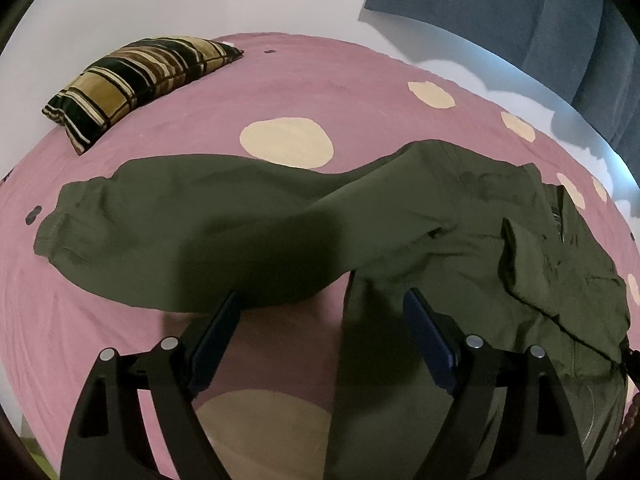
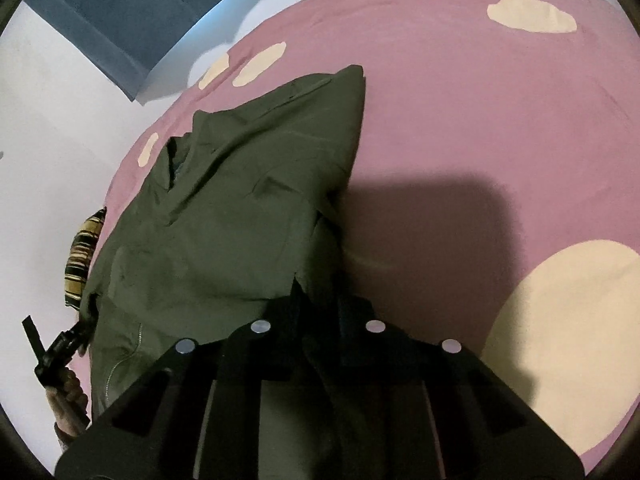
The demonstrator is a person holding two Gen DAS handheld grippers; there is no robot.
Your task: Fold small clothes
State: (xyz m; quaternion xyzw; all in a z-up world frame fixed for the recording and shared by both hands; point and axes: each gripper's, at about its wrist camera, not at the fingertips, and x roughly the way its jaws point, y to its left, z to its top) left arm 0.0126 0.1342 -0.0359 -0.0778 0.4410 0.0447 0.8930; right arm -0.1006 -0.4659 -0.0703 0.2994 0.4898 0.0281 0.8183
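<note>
On the pink bedspread (image 1: 280, 88), an unlabelled green jacket (image 1: 240, 216) lies.

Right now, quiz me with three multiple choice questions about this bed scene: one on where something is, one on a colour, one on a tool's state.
1. Where is the striped pillow? A far edge of the bed, by the wall B on the jacket C on the floor
2. Jacket colour? A red B olive green C white
3. The right tool is: A wide open B out of view C shut on the jacket

A: it lies beyond the jacket. B: olive fabric. C: fabric is pinched between its fingers.
</note>
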